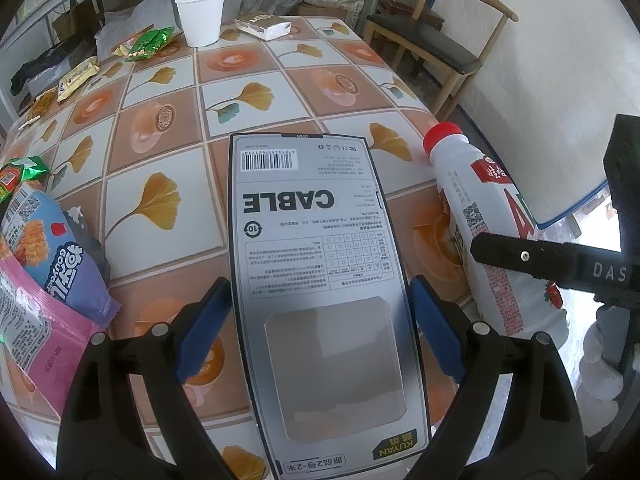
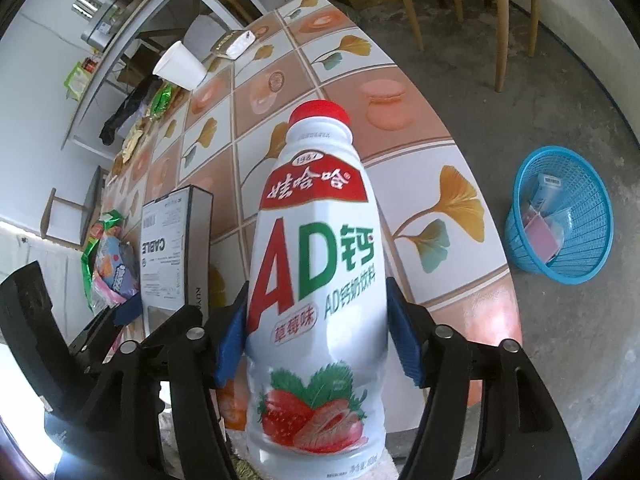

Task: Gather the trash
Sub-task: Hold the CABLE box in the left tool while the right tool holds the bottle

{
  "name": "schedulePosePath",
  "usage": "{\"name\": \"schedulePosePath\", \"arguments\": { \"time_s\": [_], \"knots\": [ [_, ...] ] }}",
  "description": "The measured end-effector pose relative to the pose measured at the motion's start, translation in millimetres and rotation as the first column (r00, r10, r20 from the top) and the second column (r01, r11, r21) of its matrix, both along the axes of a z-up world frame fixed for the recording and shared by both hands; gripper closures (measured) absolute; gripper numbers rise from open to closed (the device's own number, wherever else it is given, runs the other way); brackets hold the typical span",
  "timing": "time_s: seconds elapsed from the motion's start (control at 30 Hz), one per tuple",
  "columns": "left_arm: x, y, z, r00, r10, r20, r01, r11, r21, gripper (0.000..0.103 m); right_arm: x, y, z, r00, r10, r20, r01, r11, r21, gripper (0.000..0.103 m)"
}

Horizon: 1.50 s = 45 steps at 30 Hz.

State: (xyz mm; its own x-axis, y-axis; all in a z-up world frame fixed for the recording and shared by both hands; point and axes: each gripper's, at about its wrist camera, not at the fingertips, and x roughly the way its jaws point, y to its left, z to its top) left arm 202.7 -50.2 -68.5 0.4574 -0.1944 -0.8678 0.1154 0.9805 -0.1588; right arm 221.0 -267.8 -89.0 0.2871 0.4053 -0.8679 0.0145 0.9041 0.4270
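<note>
The left gripper (image 1: 320, 320) has its two blue pads pressed to the long edges of one flat grey cardboard cable box (image 1: 316, 240), printed "CABLE" with a barcode, which it grips above the round table (image 1: 248, 92) covered in a ginkgo-leaf and orange-tile patterned cloth. The right gripper (image 2: 316, 332) has one white plastic drink bottle (image 2: 316, 264), with a red cap and strawberry label, between its blue pads; they lie against the bottle's sides, and it grips the bottle cap-forward over the table's near edge. In the left wrist view the bottle sits at about 3 o'clock from the box, just beside it.

On the table, one white paper cup (image 1: 201, 16) stands upright at 11 o'clock, far from the box. One silver foil packet (image 1: 262, 25) lies at 12 o'clock near the far rim. One green snack wrapper (image 1: 150, 42) lies left of the cup. One yellow-beige wrapper (image 1: 76, 78) lies further toward 10 o'clock. At 8 o'clock, a heap holds one blue-purple snack bag (image 1: 60, 252), one pink packet (image 1: 44, 340) and one green wrapper (image 1: 18, 174).

One blue plastic mesh basket (image 2: 560, 216) stands on the grey floor at 3 o'clock in the right wrist view, well apart from the table, with a few pieces of packaging inside. Two wooden chairs with dark seats show; one (image 1: 436, 36) stands by the white wall at 1 o'clock.
</note>
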Motion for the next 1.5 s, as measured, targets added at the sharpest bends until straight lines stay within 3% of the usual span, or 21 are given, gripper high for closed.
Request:
{"name": "schedulePosePath", "arguments": {
  "time_s": [0.53, 0.63, 1.5],
  "knots": [
    [-1, 2, 4, 1.0, 0.01, 0.011, -0.01, 1.0, 0.006, 0.018, 5, -1, -3, 1.0, -0.019, -0.006, 0.019, 0.999, 0.044, 0.04],
    [-1, 2, 4, 1.0, 0.009, 0.013, -0.01, 1.0, 0.006, 0.018, 6, -2, -3, 1.0, -0.02, -0.006, 0.02, 0.999, 0.044, 0.045],
    [-9, 2, 21, 0.998, 0.019, 0.066, -0.019, 1.0, 0.003, 0.018, -9, -4, 19, 0.997, -0.024, 0.073, 0.021, 0.999, 0.049, 0.046]
  ]
}}
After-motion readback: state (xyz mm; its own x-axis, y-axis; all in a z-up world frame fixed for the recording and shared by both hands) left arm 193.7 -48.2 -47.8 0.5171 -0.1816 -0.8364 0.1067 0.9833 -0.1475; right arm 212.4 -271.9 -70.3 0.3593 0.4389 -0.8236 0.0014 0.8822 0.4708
